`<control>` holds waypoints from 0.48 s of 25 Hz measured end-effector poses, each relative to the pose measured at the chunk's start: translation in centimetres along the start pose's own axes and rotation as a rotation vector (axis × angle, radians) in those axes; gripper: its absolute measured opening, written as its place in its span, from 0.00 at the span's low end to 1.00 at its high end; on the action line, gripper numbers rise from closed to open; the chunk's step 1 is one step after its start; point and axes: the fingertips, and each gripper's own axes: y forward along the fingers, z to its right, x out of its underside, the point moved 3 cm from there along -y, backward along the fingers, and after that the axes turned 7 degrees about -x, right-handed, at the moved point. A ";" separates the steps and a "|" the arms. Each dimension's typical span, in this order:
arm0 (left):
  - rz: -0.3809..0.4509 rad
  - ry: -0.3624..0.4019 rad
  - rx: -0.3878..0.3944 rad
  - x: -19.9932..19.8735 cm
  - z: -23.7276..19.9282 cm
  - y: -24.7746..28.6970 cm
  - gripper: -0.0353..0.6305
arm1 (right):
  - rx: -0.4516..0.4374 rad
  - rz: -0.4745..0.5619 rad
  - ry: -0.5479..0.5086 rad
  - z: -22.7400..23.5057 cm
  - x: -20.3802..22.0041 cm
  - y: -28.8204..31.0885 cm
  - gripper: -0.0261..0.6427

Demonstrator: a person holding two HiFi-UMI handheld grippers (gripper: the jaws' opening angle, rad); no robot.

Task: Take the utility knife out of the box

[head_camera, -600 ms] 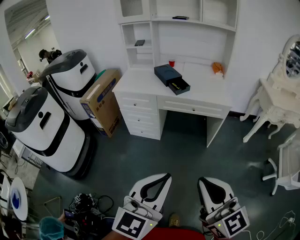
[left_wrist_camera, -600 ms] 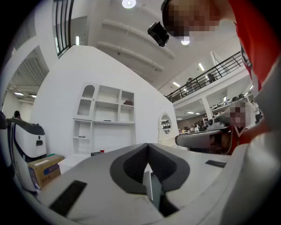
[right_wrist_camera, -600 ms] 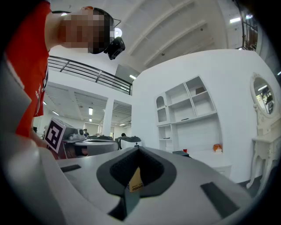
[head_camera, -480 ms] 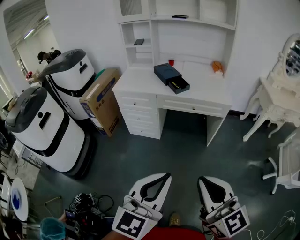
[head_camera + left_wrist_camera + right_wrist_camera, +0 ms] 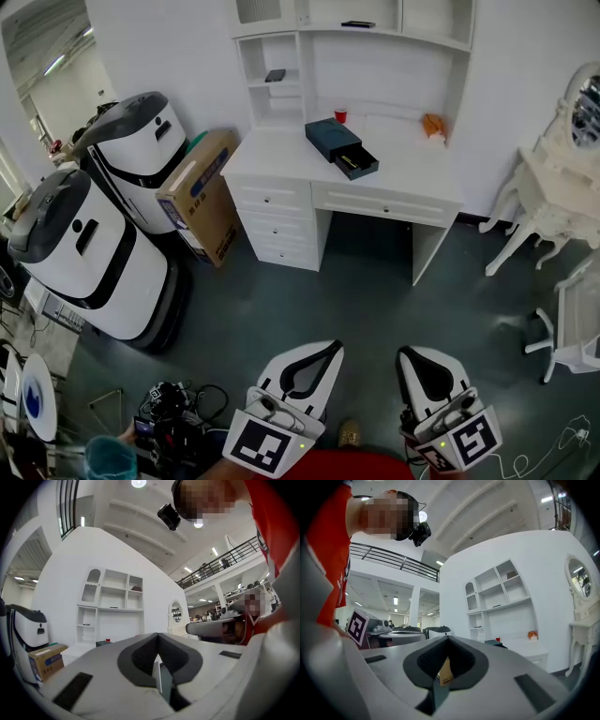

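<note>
Jaws together, empty, on left gripper (image 5: 334,350) and right gripper (image 5: 405,355), both well apart from dark box (image 5: 334,141) on desk (image 5: 412,184).

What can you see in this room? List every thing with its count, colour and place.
White wooden desk with shelf unit: one, white, against the back wall.
Dark blue box with open drawer: one, dark blue, on the desk.
Thin yellowish item: one, in the drawer; too small to identify.
Small red cup: one, red, behind the box.
Orange object: one, orange, desk's right rear.
Brown cardboard carton: one, brown, on the floor left of the desk.
Rounded white-and-grey machines: two, on the floor at left.
White dressing table with mirror: one, white, right edge.
Left gripper: one, white, bottom, jaws shut.
Right gripper: one, white, bottom, jaws shut.
</note>
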 end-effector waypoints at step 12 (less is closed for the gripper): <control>-0.016 0.028 -0.044 -1.0 1.0 2.1 0.11 | -0.021 0.002 -0.026 3.0 -0.7 -1.5 0.07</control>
